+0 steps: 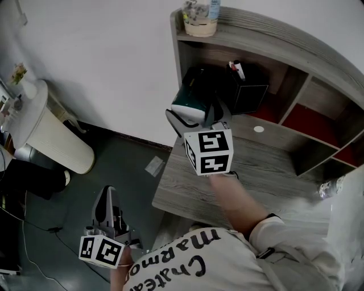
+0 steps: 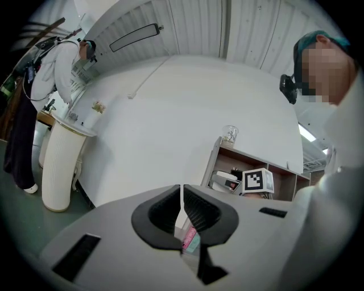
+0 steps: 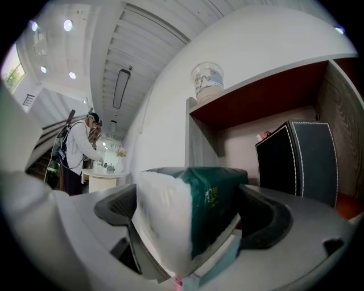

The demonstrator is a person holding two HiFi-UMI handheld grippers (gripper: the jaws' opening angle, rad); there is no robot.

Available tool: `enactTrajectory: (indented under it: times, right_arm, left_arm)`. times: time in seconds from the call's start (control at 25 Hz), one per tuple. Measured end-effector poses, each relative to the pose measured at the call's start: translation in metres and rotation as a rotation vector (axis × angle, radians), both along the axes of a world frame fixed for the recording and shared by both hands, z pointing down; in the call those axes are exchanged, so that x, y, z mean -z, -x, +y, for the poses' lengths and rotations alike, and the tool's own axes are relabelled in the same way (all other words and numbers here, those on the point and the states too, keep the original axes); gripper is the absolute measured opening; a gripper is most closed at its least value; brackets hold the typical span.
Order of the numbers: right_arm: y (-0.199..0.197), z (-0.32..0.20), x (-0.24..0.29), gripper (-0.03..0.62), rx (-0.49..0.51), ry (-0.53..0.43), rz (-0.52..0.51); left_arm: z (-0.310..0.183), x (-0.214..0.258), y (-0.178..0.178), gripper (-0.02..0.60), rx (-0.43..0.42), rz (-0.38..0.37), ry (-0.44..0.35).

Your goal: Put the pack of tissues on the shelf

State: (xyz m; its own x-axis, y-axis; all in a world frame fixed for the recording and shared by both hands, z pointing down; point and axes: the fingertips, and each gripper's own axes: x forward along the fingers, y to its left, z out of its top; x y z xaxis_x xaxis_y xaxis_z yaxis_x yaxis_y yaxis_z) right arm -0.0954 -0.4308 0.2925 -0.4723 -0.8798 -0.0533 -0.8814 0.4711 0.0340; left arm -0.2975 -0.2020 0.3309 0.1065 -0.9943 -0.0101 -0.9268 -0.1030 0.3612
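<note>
A green and white pack of tissues [image 3: 190, 213] sits clamped between the jaws of my right gripper [image 3: 193, 219]. In the head view that pack of tissues [image 1: 190, 107] and the right gripper [image 1: 196, 116] hang above the desk, just in front of the left compartment of the wooden shelf [image 1: 296, 51]. A black box [image 1: 247, 85] stands inside that compartment, to the right of the pack. My left gripper [image 1: 106, 213] hangs low beside the desk, over the floor; its jaws [image 2: 182, 213] are shut with nothing between them.
A clear jar [image 1: 200, 17] stands on the shelf's top left corner. The grey wood desk [image 1: 267, 170] runs under the shelf. A white ribbed column [image 1: 51, 133] stands at the left wall. A person in white [image 2: 57, 85] bends over a counter far off.
</note>
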Motion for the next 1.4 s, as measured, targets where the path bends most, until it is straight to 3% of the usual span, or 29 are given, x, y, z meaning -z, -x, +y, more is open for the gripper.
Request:
enactTrajectory:
  times: [0.48,1.4]
  right_arm:
    - [-0.003,-0.008,-0.003,0.534,-0.017,-0.034,0.031]
    - [-0.009,-0.034,-0.002,0.535,-0.082,-0.012,0.021]
  left_arm:
    - [-0.005,0.001,-0.004,0.028,-0.014,-0.003,-0.001]
    - [-0.018,-0.009,0.003,0.028,-0.009,0.029,0.009]
